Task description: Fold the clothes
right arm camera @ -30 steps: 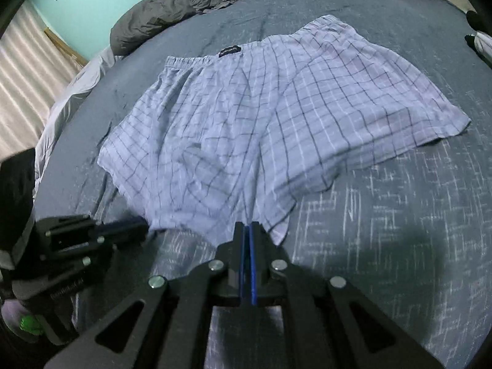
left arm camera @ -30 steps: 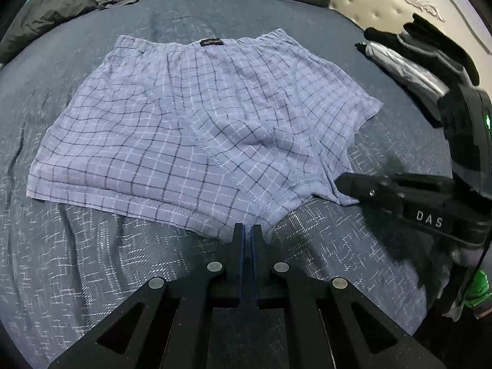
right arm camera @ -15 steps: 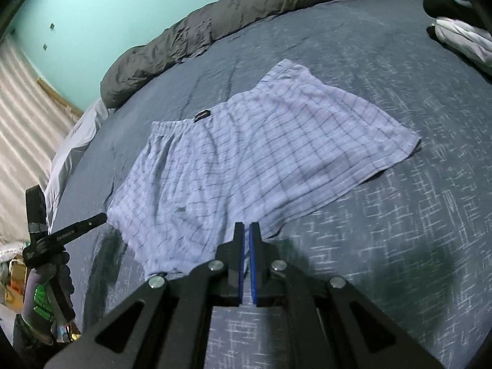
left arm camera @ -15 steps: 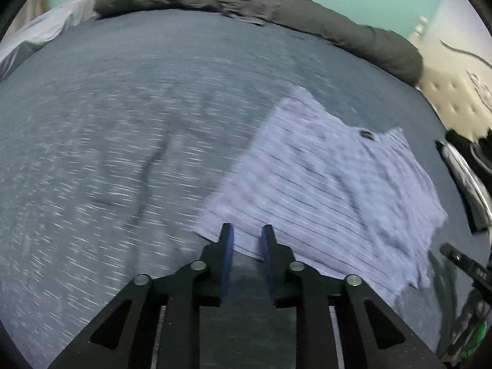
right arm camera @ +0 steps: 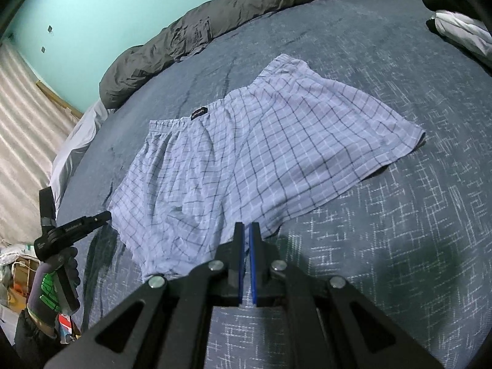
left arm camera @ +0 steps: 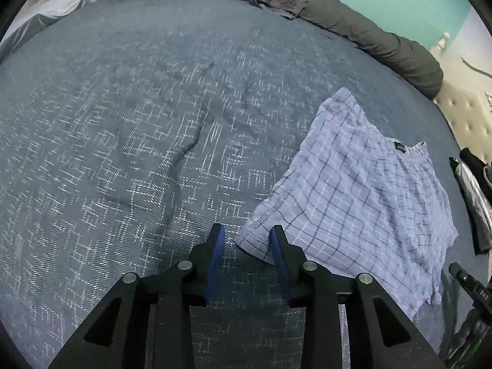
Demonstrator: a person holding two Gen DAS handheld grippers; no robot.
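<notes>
left wrist view has the left gripper (left arm camera: 247, 240) at the near left corner of the checked shorts (left arm camera: 363, 203), its jaws opening, with the hem corner lying between the blue pads; whether a pad touches the cloth yet is hard to tell. the shorts lie spread flat on the blue bedspread (left arm camera: 138, 153), waistband away from the grippers. in the right wrist view the right gripper (right arm camera: 246, 240) is pressed together with nothing in it, hovering over the middle of the lower hem of the shorts (right arm camera: 246, 153). the step looks like taking hold of a leg corner for the first fold; next the left pads should close on that corner. no containers are in view, only a pile of other clothes (right arm camera: 461, 27) at the bed's edge.
</notes>
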